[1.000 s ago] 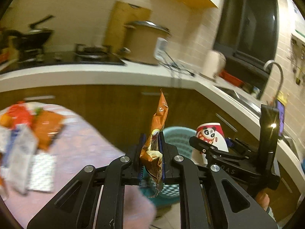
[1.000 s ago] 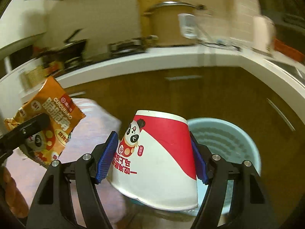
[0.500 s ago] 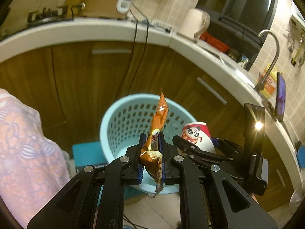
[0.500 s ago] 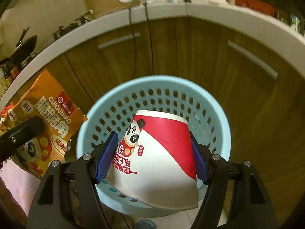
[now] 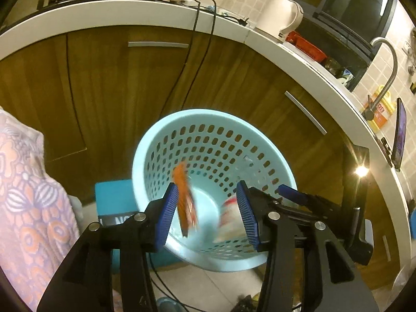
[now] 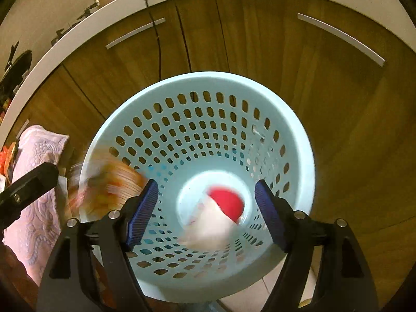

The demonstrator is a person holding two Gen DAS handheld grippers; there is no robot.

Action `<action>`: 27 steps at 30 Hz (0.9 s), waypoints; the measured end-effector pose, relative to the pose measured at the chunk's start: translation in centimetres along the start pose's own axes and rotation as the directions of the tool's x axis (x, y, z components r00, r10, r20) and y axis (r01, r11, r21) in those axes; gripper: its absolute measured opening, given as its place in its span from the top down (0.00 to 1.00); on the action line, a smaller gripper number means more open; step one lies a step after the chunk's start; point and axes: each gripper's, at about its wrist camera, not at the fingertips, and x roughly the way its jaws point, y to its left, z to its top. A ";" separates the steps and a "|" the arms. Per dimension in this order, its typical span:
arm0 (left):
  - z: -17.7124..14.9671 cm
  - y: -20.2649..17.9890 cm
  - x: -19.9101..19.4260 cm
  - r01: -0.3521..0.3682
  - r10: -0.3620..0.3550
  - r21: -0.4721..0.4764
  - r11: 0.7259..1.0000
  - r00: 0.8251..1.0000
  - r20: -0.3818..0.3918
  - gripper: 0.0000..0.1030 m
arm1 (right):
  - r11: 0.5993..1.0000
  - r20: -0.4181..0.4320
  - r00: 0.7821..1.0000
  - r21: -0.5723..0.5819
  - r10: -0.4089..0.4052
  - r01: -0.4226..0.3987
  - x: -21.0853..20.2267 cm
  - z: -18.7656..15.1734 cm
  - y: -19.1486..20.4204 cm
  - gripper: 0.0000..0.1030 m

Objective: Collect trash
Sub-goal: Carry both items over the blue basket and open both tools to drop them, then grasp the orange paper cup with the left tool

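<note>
Both tongs gape wide over perforated plastic basket (image 6: 299, 156); blurred crinkly wrapper (image 5: 185, 202), paper cup (image 6: 221, 215) inside

Dim, warm indoor light, strong fisheye bending at edges; falling snack bag (image 5: 185, 202) and cup (image 6: 221, 218) motion-blurred.

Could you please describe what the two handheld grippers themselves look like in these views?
Both look alike. The left gripper and the right gripper each have matte black, angular linkage arms joined by round silver pivot bolts. Their jaws carry flat, blue, finely ribbed pads. No cables or lettering are visible on them in these views, and no hands or sleeves show.
</note>
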 end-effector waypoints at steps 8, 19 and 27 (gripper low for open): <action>-0.1 0.0 -3.8 -0.011 0.011 0.005 1.000 0.997 0.080 0.56 | 1.000 0.055 0.998 -0.008 0.031 -0.030 -3.0 0.5 0.7 0.28; -2.6 1.9 -15.9 -0.079 0.089 -0.044 0.996 0.953 0.290 0.56 | 0.955 0.191 0.954 -0.229 0.232 -0.186 -10.6 0.6 11.1 0.29; -6.1 8.5 -27.0 -0.282 0.361 -0.243 0.928 0.845 0.396 0.50 | 0.854 0.176 0.903 -0.435 0.393 -0.287 -14.0 -1.8 22.7 0.38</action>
